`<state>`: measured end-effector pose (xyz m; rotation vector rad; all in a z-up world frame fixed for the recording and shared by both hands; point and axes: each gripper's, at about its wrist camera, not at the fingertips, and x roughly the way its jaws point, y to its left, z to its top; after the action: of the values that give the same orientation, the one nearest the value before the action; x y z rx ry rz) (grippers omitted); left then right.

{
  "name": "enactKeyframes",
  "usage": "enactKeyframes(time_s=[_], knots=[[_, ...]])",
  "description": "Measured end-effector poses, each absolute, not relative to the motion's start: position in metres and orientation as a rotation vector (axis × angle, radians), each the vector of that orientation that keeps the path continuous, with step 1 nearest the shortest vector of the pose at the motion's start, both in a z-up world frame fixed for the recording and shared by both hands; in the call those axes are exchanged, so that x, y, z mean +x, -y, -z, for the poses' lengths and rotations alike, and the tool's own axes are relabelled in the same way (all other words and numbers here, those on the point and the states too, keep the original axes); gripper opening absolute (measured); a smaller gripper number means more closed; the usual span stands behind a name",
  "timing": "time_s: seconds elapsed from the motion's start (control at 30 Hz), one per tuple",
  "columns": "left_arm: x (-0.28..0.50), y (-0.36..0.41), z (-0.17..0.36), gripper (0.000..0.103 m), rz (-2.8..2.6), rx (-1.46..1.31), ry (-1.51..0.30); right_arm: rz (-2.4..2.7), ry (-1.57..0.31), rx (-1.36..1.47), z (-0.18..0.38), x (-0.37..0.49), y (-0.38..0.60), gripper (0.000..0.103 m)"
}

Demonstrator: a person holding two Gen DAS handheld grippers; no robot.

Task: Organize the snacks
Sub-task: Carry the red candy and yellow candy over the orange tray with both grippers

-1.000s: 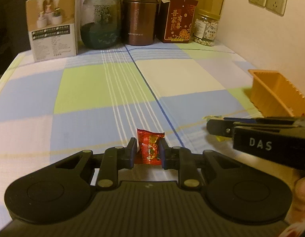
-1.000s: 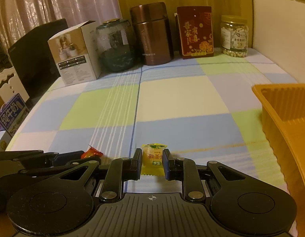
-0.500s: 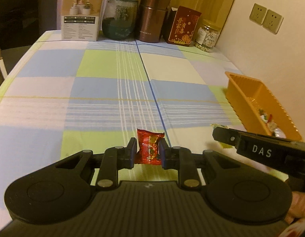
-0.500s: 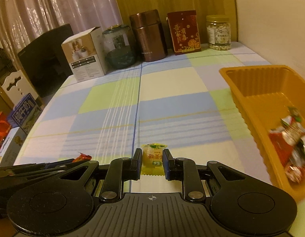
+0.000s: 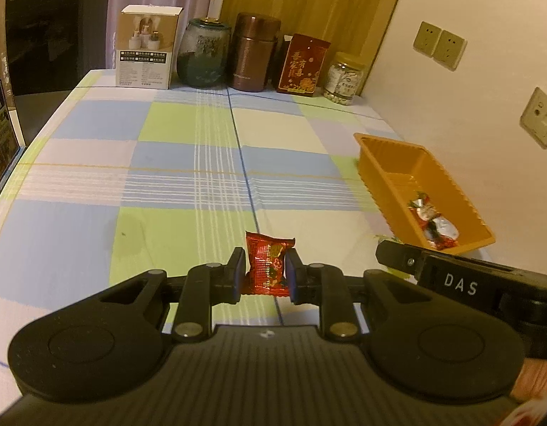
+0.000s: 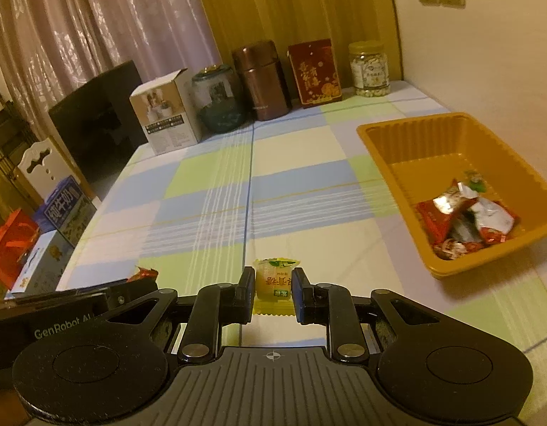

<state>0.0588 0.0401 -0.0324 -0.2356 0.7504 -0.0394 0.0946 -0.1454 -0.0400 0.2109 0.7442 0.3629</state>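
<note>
A dark cabinet point(image 5: 57, 35) is standing left of the checked tablecloth point(image 5: 167, 177). The left gripper point(image 5: 264, 271) is clamping a red snack packet point(image 5: 268, 266), the right gripper point(image 6: 273, 293) a yellow one point(image 6: 273, 282). The orange tray point(image 6: 408, 142) is sitting by the right wall point(image 5: 486, 7).

We see a table under a checked cloth point(image 5: 174, 184); on it an orange tray point(image 6: 397, 142) near the wall side, and along the back a white box point(image 5: 145, 49), glass jar point(image 5: 202, 53), brown canister point(image 5: 252, 53), red packet point(image 5: 302, 65), nut jar point(image 5: 344, 78).
</note>
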Motion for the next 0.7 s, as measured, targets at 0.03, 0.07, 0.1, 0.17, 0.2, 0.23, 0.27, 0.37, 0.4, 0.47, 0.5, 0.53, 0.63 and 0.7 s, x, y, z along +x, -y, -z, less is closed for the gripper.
enactKeyframes(time_s=[0.03,0.07,0.1,0.17,0.2,0.23,0.27,0.37,0.4,0.47,0.5,0.53,0.63,0.7], knots=[[0.055,-0.039,0.03,0.021,0.04,-0.238,-0.748,-0.362,-0.74,0.21,0.037,0.091,0.148,0.022],[0.052,-0.037,0.028,0.021,0.041,-0.239,-0.745,-0.361,-0.736,0.208,0.035,0.088,0.15,0.022],[0.05,-0.036,0.025,0.021,0.04,-0.24,-0.743,-0.36,-0.731,0.206,0.033,0.084,0.152,0.022],[0.045,-0.033,0.02,0.021,0.041,-0.238,-0.736,-0.357,-0.722,0.202,0.029,0.076,0.156,0.022],[0.043,-0.031,0.018,0.021,0.042,-0.236,-0.733,-0.356,-0.719,0.201,0.027,0.074,0.157,0.022],[0.041,-0.029,0.016,0.021,0.044,-0.235,-0.73,-0.355,-0.714,0.2,0.025,0.07,0.16,0.022],[0.039,-0.027,0.014,0.021,0.045,-0.234,-0.728,-0.353,-0.71,0.199,0.024,0.067,0.162,0.022],[0.034,-0.021,0.011,0.021,0.052,-0.23,-0.724,-0.346,-0.698,0.2,0.019,0.06,0.17,0.022],[0.034,-0.019,0.01,0.021,0.055,-0.227,-0.724,-0.343,-0.694,0.2,0.017,0.057,0.174,0.022],[0.032,-0.014,0.007,0.021,0.059,-0.222,-0.722,-0.336,-0.686,0.204,0.013,0.054,0.181,0.022],[0.031,-0.012,0.006,0.021,0.062,-0.219,-0.72,-0.331,-0.681,0.204,0.012,0.053,0.185,0.022],[0.031,-0.01,0.004,0.021,0.065,-0.216,-0.718,-0.326,-0.676,0.206,0.009,0.052,0.189,0.022],[0.031,-0.002,0.0,0.021,0.077,-0.211,-0.713,-0.308,-0.664,0.214,0.005,0.049,0.2,0.022],[0.031,0.004,-0.002,0.021,0.088,-0.208,-0.712,-0.296,-0.656,0.218,0.002,0.048,0.208,0.022]])
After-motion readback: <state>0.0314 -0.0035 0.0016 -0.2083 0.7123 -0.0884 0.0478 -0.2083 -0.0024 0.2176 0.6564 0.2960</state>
